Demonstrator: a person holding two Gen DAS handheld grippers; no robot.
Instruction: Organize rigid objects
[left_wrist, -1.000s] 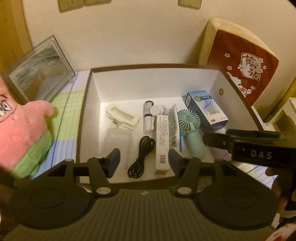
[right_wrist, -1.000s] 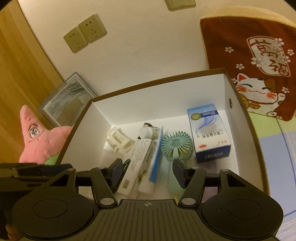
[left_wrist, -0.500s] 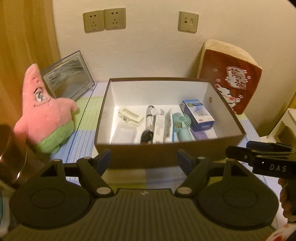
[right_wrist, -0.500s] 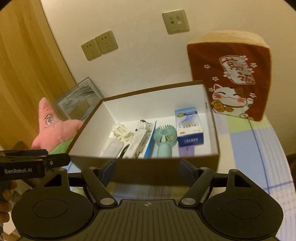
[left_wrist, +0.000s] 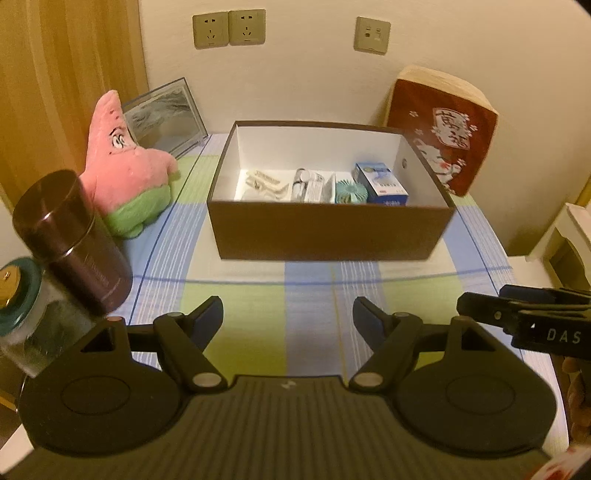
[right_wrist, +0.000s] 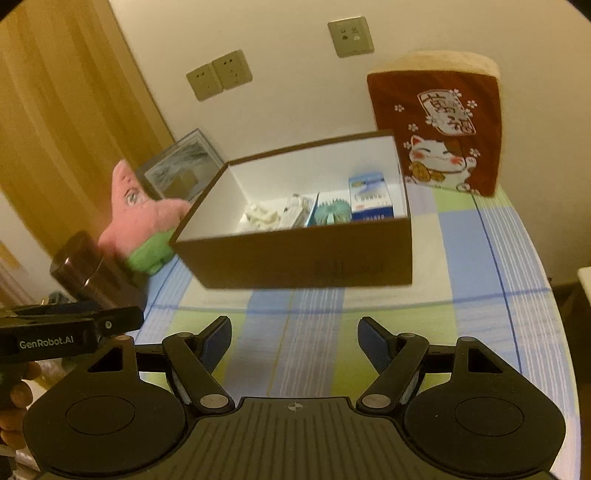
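Observation:
A brown box with a white inside (left_wrist: 325, 232) (right_wrist: 295, 258) stands at the back of the table. In it lie a blue-and-white carton (left_wrist: 382, 181) (right_wrist: 369, 199), a teal hand fan (left_wrist: 351, 192) (right_wrist: 332, 212), a white tube box (left_wrist: 314, 186) and a cream clip (left_wrist: 262, 181). My left gripper (left_wrist: 288, 317) is open and empty, well in front of the box. My right gripper (right_wrist: 293, 336) is open and empty, also in front of the box. Each gripper shows from the side in the other's view: the right (left_wrist: 517, 321), the left (right_wrist: 66, 328).
A pink starfish plush (left_wrist: 125, 166) (right_wrist: 144, 214) sits left of the box. A dark metal canister (left_wrist: 74, 240) (right_wrist: 96, 273) and a teal-lidded jar (left_wrist: 26, 314) stand at the near left. A picture frame (left_wrist: 166, 118) and a red lucky-cat cushion (left_wrist: 443, 129) (right_wrist: 439, 125) lean on the wall.
Both grippers have pulled back from over the box to above the checked tablecloth near the table's front. Both stayed open and empty. The canister and jar have come into view.

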